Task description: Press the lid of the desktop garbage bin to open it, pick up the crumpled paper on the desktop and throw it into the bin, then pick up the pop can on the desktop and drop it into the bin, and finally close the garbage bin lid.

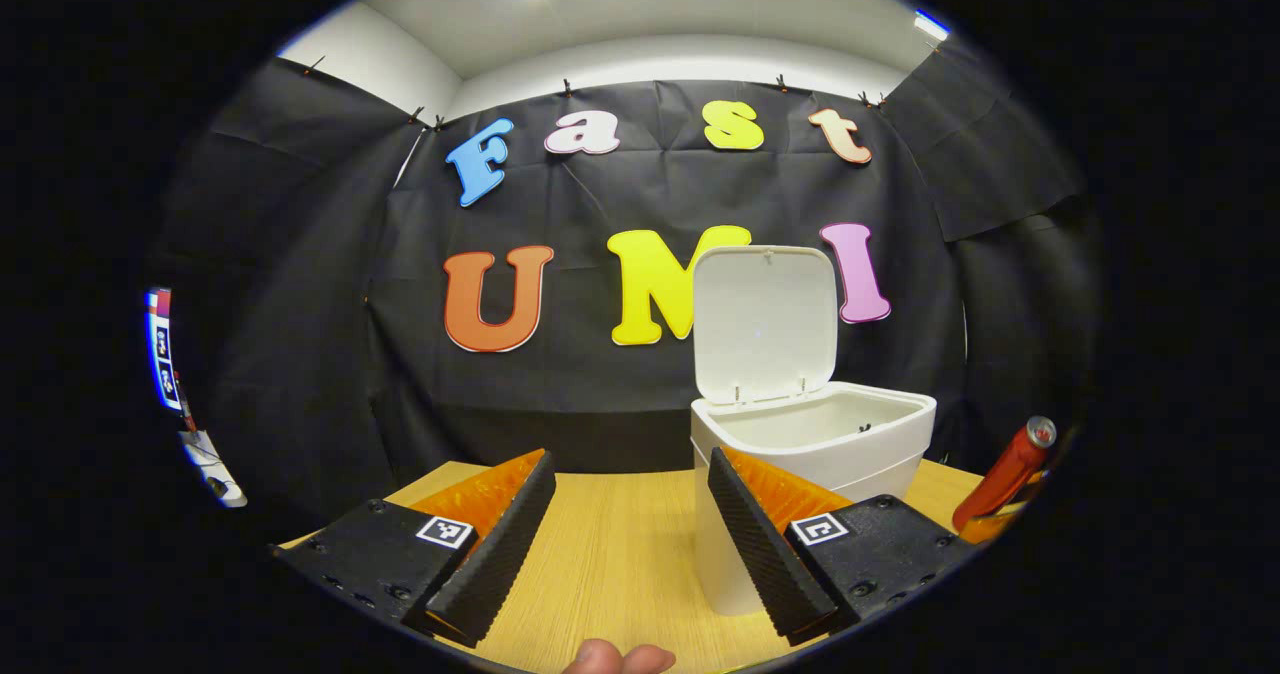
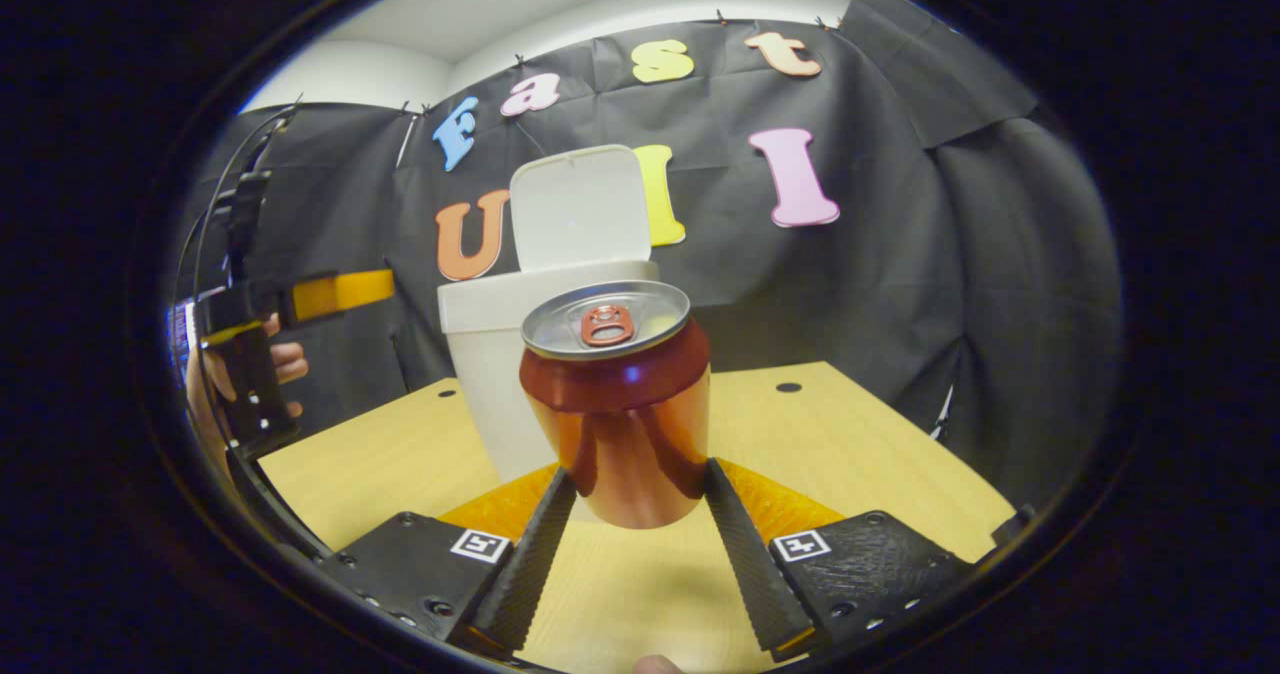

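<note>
Bin lid up; R gripper clamps can.

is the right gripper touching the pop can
Touching. In the right gripper view the pop can sits between the right gripper fingers, both pressing its lower sides, and it is lifted off the table.
</note>
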The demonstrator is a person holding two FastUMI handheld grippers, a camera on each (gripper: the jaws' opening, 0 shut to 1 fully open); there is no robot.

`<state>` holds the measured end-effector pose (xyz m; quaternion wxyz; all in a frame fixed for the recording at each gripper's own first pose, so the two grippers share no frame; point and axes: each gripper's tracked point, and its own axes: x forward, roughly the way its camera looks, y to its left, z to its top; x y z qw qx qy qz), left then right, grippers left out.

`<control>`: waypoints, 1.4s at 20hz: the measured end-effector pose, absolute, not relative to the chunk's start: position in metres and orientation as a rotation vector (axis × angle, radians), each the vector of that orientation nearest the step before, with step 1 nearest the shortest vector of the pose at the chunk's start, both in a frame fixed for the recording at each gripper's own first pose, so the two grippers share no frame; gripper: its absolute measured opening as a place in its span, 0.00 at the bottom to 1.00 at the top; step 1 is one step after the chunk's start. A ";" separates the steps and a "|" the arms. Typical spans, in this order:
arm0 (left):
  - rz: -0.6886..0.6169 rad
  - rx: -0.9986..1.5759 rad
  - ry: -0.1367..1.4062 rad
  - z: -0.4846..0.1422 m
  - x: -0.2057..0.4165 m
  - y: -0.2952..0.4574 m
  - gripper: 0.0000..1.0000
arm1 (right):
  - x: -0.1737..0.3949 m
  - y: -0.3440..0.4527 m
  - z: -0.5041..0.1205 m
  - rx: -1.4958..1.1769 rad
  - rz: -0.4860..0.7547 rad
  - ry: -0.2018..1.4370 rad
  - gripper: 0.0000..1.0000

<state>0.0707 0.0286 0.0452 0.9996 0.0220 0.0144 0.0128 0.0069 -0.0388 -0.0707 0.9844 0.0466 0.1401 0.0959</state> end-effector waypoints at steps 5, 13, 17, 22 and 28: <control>0.099 0.062 0.037 0.016 0.042 0.070 0.99 | 0.031 -0.017 -0.013 0.062 0.262 0.246 0.81; 0.120 0.123 0.001 -0.002 0.007 0.085 0.99 | 0.060 0.035 0.052 0.037 0.356 0.249 0.80; 0.086 0.101 -0.005 0.000 0.001 0.084 0.99 | 0.092 0.048 0.065 0.043 0.346 0.284 0.80; 0.064 0.067 0.004 -0.001 0.000 0.079 0.99 | 0.144 0.059 0.062 0.027 0.303 0.345 0.80; 0.098 0.043 0.013 -0.003 -0.001 0.097 0.99 | 0.175 0.066 0.037 0.047 0.272 0.438 0.80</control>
